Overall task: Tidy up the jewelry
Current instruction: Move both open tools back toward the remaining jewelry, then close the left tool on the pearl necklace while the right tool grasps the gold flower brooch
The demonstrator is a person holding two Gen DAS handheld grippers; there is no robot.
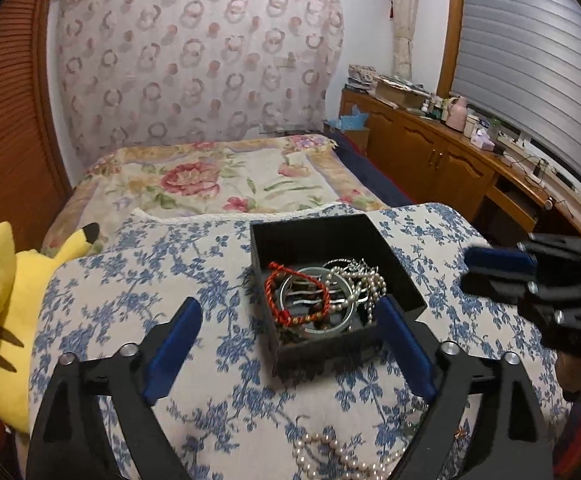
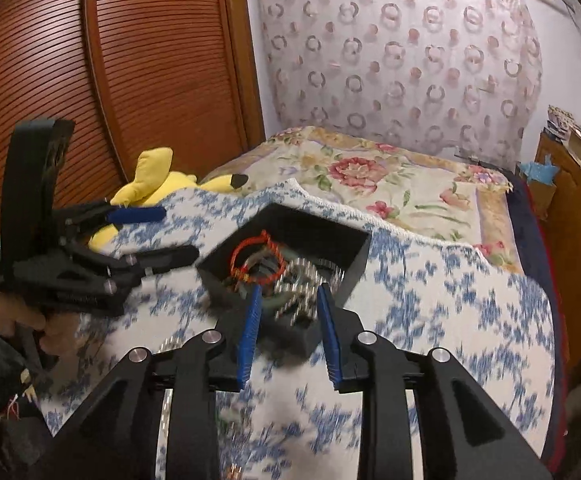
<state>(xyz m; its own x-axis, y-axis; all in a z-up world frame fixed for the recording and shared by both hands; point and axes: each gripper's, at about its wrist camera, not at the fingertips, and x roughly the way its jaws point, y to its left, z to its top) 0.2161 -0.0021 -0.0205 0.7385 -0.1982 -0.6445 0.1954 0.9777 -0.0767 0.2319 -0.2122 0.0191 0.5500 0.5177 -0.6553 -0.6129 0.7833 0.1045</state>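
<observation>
A black open box (image 1: 290,236) sits on a blue-flowered cloth (image 1: 130,288). It holds a red cord bracelet (image 1: 274,292), a silver bangle (image 1: 314,330) and pearl strands (image 1: 366,280). A loose pearl necklace (image 1: 330,456) lies on the cloth in front of the box. My left gripper (image 1: 290,320) is open, its fingers on either side of the box's near end. My right gripper (image 2: 288,300) is open and empty, its tips at the near rim of the box (image 2: 350,244). The right wrist view is blurred. The right gripper also shows in the left wrist view (image 1: 498,268).
A yellow plush toy (image 1: 10,300) lies at the cloth's left edge. A floral bedspread (image 1: 230,180) lies behind. A wooden cabinet (image 1: 430,152) with clutter runs along the right. A slatted wooden door (image 2: 130,60) stands at left.
</observation>
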